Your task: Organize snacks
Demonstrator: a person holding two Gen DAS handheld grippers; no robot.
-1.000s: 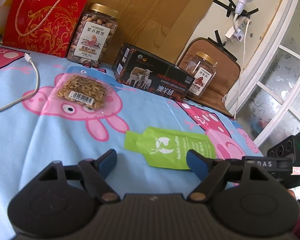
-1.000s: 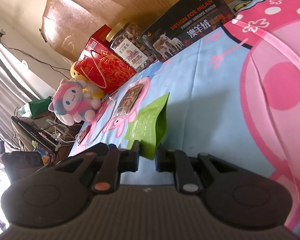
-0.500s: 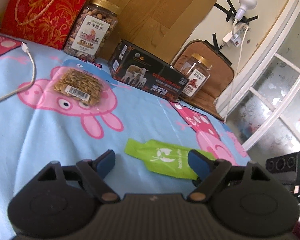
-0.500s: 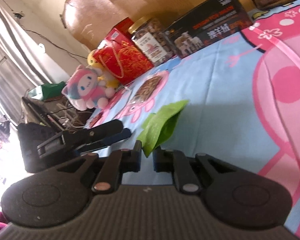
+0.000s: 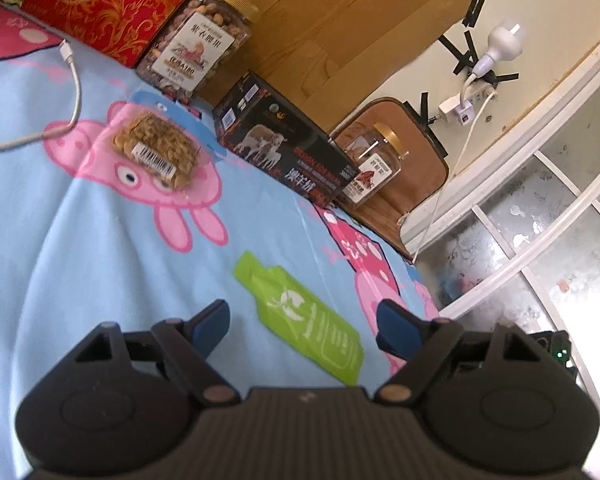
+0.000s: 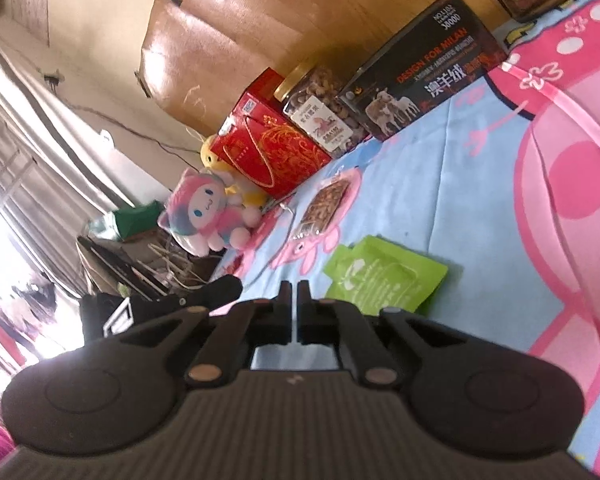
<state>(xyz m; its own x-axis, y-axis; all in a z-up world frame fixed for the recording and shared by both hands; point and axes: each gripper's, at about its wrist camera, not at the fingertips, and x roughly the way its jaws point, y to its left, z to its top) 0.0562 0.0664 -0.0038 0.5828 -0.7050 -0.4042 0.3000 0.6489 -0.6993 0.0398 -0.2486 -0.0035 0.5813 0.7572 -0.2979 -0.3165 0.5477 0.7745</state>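
Two tongs are out over the blue sheet (image 5: 52,280) with pink pigs on it. My left tongs (image 5: 302,322) are spread wide, and the green pouch (image 5: 306,318) lies flat on the sheet right between the two blue tips, but I see neither tip touching it. My right tongs (image 6: 294,298) are pressed together with nothing in them; the green pouch (image 6: 384,280) lies just past their tips, a bit to the right. Farther ahead of the left tongs sits a clear bag of seeds (image 5: 156,152), and a white cable (image 5: 66,92) curls off to its left. Well past that, a row stands by the wooden board: a red gift bag (image 5: 108,4), a big nut jar (image 5: 198,46), a black box (image 5: 284,146) and a small jar (image 5: 374,170). From the right tongs I also see a pink plush toy (image 6: 204,212) far ahead on the left, beside the red bag.
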